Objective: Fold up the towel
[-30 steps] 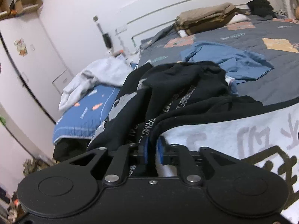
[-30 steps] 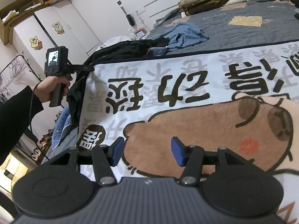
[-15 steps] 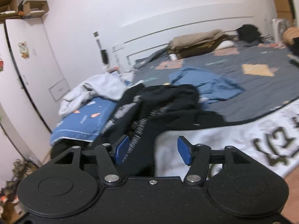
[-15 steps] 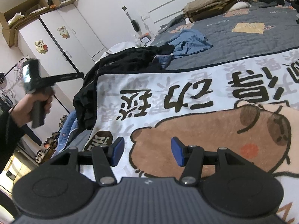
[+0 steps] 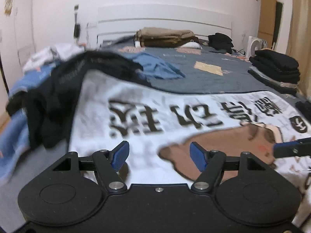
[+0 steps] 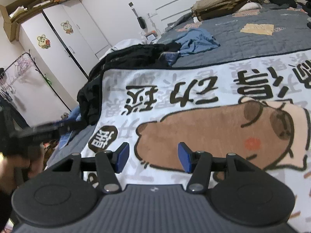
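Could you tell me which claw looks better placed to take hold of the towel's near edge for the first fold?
Probably the right claw: it hangs open and sharp in view over the towel near its front edge. The left claw, jaws just opened and empty, is over the towel too, but its view is motion-blurred.

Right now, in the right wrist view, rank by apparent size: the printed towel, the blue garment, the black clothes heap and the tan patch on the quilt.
1. printed towel, largest, though nearest the camera.
2. black clothes heap.
3. blue garment.
4. tan patch, smallest, but farthest away, so unsure.
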Available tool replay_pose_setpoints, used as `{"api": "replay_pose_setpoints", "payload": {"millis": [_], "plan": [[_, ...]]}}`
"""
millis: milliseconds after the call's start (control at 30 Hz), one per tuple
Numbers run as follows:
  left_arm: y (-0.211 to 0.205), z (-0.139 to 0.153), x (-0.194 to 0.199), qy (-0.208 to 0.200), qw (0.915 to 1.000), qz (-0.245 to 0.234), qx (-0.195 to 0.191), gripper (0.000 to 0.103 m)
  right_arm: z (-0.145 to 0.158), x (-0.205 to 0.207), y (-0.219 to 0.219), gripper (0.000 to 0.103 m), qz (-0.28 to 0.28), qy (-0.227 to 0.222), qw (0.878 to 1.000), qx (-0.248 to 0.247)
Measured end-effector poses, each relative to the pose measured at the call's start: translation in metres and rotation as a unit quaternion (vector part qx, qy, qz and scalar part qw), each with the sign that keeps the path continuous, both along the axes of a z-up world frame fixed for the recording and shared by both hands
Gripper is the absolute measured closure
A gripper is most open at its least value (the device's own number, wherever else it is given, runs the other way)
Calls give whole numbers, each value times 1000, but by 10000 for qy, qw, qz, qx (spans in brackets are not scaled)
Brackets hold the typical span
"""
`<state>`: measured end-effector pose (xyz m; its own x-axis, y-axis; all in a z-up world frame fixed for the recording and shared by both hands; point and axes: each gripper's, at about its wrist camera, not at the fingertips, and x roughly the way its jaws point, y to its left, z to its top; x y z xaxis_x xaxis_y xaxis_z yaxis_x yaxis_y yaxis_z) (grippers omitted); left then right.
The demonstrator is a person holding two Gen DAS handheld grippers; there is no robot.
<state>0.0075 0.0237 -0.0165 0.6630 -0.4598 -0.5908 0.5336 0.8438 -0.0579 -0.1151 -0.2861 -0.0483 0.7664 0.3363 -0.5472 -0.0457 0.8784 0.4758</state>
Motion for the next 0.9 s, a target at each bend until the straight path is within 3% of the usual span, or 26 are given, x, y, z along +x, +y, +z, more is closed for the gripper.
{"api": "replay_pose_setpoints", "payload": {"millis": [400,767,900], "plan": [[11,-41,-68,508,9972,193,-521,35,-7,-34,23,49,207,149,9994,-228],[9,-53,-119,537,9976,-77,-419,35,-12,-83,36,49,61,189,9989,-431],[14,-54,-127,697,9956,-33,-633,34,-18,-103,44,49,47,240,9991,-353]]}}
